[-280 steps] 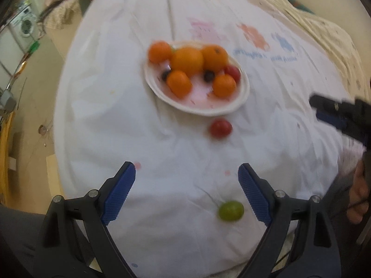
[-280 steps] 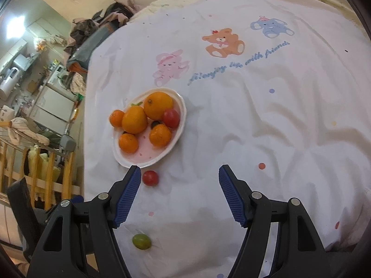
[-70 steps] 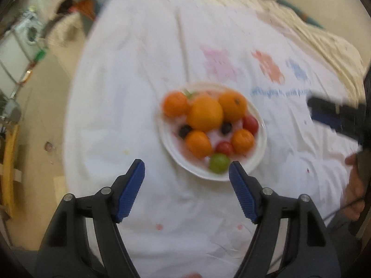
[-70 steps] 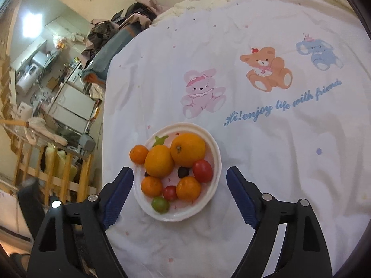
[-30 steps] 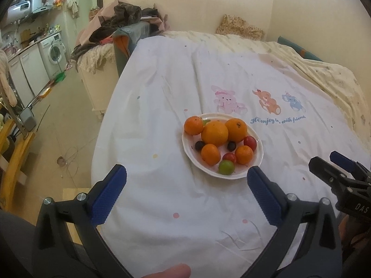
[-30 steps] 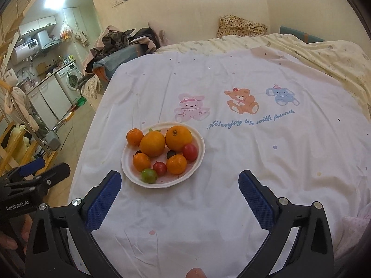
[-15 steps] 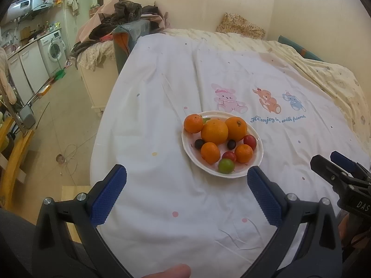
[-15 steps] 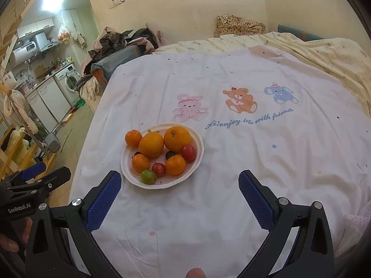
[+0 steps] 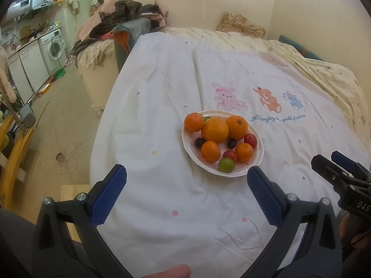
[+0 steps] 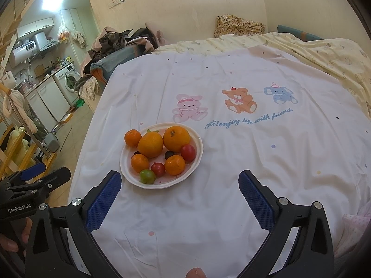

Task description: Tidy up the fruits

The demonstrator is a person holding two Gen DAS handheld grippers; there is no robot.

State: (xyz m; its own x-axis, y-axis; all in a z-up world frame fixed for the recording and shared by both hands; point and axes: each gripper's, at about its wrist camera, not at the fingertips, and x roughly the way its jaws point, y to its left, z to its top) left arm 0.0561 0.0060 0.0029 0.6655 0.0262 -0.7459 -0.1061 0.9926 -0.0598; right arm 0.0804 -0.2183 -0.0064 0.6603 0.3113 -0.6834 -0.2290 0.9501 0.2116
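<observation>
Fruits (image 9: 215,131) now all lie on the plate (image 9: 259,148); the cloth (image 9: 162,92) around it has none left. Left gripper (image 9: 186,188) and right gripper (image 10: 179,194) have pulled back, spread and empty, so the task looks finished.

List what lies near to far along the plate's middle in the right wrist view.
Green fruit → small red tomato → dark berry → big orange → plate far rim → pink bunny print.

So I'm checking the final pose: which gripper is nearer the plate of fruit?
Left, as far as I can tell. The left gripper is open with the plate just ahead, by its right finger. The right gripper is open, the plate ahead-left.
</observation>
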